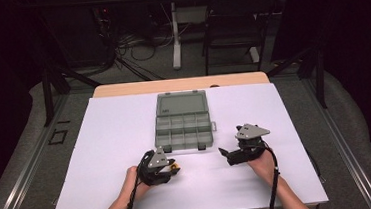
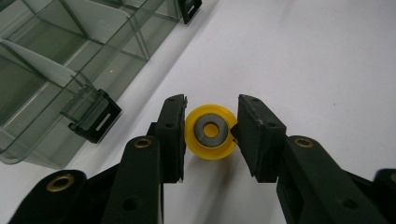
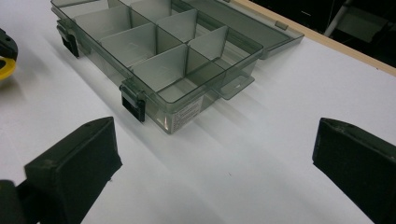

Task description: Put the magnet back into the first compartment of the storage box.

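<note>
Gripping a small yellow wheel [image 2: 210, 131] between its pads, the left claw [image 1: 172, 168] sits just in front of the open compartment box [image 1: 182, 133], nearer than the right claw [image 1: 226, 154], whose jaws stand wide and empty. The left gripper view shows the wheel's grey hub; the high view shows the box beyond it on the bench [image 1: 110, 135].

Dark room, grey floor [image 1: 22, 162], black chair [image 1: 232, 23] behind.

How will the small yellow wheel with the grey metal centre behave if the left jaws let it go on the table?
The yellow wheel is round, so it would probably roll if released on its rim. It looks stiff: the left gripper presses both sides without visible denting. Its smooth curved rim may slip in the jaws. Laid flat on the white table, it should stay put.
</note>
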A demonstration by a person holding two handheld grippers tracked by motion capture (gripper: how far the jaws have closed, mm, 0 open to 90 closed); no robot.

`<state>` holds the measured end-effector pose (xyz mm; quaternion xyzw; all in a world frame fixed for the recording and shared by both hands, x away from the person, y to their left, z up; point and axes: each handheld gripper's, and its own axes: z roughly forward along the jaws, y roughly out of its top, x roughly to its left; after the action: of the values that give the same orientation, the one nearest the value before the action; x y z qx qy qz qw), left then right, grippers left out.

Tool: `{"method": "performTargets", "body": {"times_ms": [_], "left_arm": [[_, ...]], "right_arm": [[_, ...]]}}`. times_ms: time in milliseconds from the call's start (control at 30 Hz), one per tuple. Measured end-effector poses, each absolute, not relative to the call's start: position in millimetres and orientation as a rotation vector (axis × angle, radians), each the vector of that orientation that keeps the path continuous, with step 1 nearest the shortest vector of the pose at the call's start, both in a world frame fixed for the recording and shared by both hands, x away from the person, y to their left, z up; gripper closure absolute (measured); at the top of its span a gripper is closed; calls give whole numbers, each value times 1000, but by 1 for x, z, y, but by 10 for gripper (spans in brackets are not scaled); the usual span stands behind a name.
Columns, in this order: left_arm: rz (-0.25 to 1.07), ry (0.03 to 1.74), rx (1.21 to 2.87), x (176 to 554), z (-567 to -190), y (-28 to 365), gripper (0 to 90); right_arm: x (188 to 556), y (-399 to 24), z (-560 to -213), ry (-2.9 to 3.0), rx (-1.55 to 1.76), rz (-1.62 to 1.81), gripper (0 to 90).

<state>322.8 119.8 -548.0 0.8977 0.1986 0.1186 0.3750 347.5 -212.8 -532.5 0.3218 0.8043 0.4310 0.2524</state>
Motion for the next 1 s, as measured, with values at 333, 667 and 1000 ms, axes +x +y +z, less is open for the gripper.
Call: {"method": "performTargets", "body": {"times_ms": [333,667,1000], "left_arm": [[354,519,2289,320,-539,123,634],[392,539,2261,328,-529,130,634],[430,542,2264,327,-525,133,634]], "right_arm": [[347,-215,-531,2175,878,1179,0],[348,-212,-532,2186,852,1151,0],[349,-213,-532,2177,860,1141,0]]}}
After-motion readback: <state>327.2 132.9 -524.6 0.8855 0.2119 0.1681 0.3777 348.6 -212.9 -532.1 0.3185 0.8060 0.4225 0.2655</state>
